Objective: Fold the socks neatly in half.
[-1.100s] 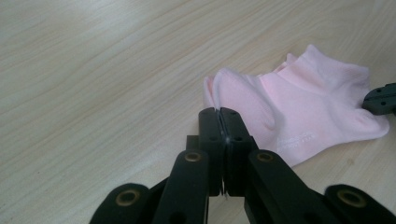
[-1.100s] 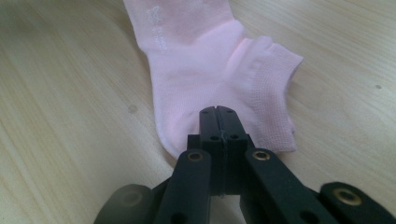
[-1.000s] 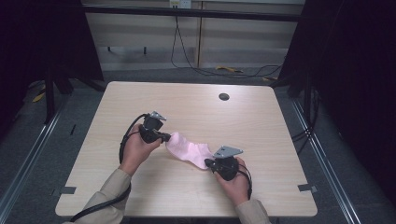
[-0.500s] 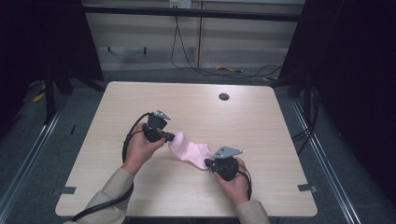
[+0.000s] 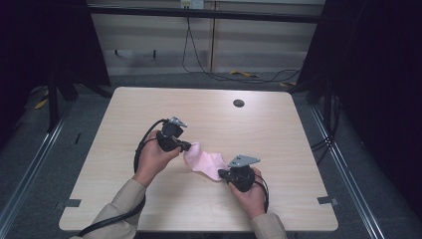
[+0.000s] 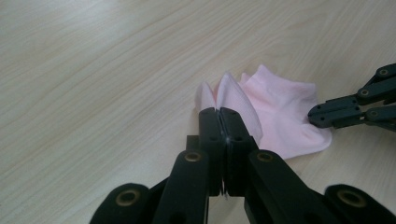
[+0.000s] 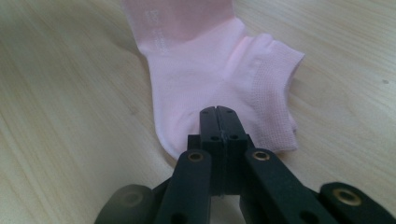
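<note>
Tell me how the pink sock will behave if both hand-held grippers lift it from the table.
The pink sock is probably floppy: it lies creased between the left hand-held gripper and the right hand-held gripper, so its middle would likely sag. It looks thin and light, since closed jaws pinch it easily. The knit cloth should not slip much.

One pink sock, two grippers, one table, two hands.

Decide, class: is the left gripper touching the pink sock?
Touching. In the left gripper view, the left gripper has its jaws shut on a pinched fold of the pink sock, with fabric emerging right at the tips.
</note>
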Demonstrator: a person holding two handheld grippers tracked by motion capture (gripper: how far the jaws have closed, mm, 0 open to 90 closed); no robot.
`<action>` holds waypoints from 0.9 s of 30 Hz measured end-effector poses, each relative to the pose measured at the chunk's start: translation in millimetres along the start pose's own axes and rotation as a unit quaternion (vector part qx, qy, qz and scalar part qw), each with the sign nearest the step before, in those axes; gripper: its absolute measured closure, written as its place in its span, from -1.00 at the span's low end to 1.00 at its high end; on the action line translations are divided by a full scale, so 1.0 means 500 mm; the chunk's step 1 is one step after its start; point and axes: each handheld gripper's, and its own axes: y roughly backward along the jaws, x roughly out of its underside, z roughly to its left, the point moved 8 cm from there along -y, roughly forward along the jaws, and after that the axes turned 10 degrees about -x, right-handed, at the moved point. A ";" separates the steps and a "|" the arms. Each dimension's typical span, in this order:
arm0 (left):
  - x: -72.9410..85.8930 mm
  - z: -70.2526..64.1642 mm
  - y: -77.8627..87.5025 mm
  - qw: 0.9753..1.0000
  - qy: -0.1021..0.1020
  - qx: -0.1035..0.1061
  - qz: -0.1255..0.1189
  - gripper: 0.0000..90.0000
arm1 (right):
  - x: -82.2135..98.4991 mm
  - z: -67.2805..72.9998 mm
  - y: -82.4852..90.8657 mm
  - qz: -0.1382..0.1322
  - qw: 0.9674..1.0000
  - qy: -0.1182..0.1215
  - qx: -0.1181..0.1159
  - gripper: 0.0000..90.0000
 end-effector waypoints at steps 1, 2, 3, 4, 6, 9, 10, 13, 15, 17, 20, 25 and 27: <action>0.000 0.000 0.000 1.000 0.000 0.000 0.000 0.97 | 0.000 0.000 0.000 0.000 1.000 0.000 0.000 1.00; -0.003 -0.005 0.000 1.000 0.000 0.003 0.000 0.97 | 0.000 -0.002 0.000 -0.001 1.000 -0.004 -0.004 1.00; -0.005 -0.007 0.001 1.000 -0.003 0.004 0.002 0.97 | 0.000 -0.002 0.000 -0.002 1.000 -0.007 -0.006 1.00; -0.007 -0.012 0.001 1.000 -0.003 0.004 0.002 0.97 | 0.000 -0.003 0.000 -0.002 1.000 -0.009 -0.007 1.00; -0.011 -0.016 0.003 1.000 -0.008 0.006 0.003 0.97 | 0.000 -0.004 0.000 -0.003 1.000 -0.014 -0.010 1.00; -0.014 -0.023 0.002 1.000 -0.010 0.008 0.004 0.97 | 0.000 -0.004 0.000 -0.003 1.000 -0.014 -0.011 1.00; -0.016 -0.029 0.001 1.000 -0.011 0.009 0.006 0.97 | 0.000 -0.003 0.000 -0.002 1.000 -0.011 -0.007 1.00; -0.020 -0.038 0.000 1.000 -0.012 0.010 0.005 0.97 | 0.000 -0.002 0.000 -0.001 1.000 -0.003 -0.003 1.00; -0.021 -0.042 0.000 1.000 -0.012 0.010 0.004 0.97 | 0.000 -0.001 -0.001 -0.001 1.000 -0.001 -0.002 1.00; -0.024 -0.050 0.000 1.000 -0.014 0.014 0.007 0.98 | 0.000 0.001 -0.001 -0.001 1.000 0.002 0.002 1.00; -0.028 -0.059 -0.001 1.000 -0.018 0.016 0.006 0.98 | 0.000 -0.001 -0.001 -0.001 1.000 0.000 -0.001 1.00; -0.034 -0.071 -0.002 1.000 -0.021 0.018 0.004 0.98 | 0.000 0.002 0.000 0.002 1.000 0.008 0.008 1.00; -0.034 -0.072 -0.002 1.000 -0.022 0.019 0.005 0.97 | 0.000 0.004 -0.001 0.002 1.000 0.016 0.012 1.00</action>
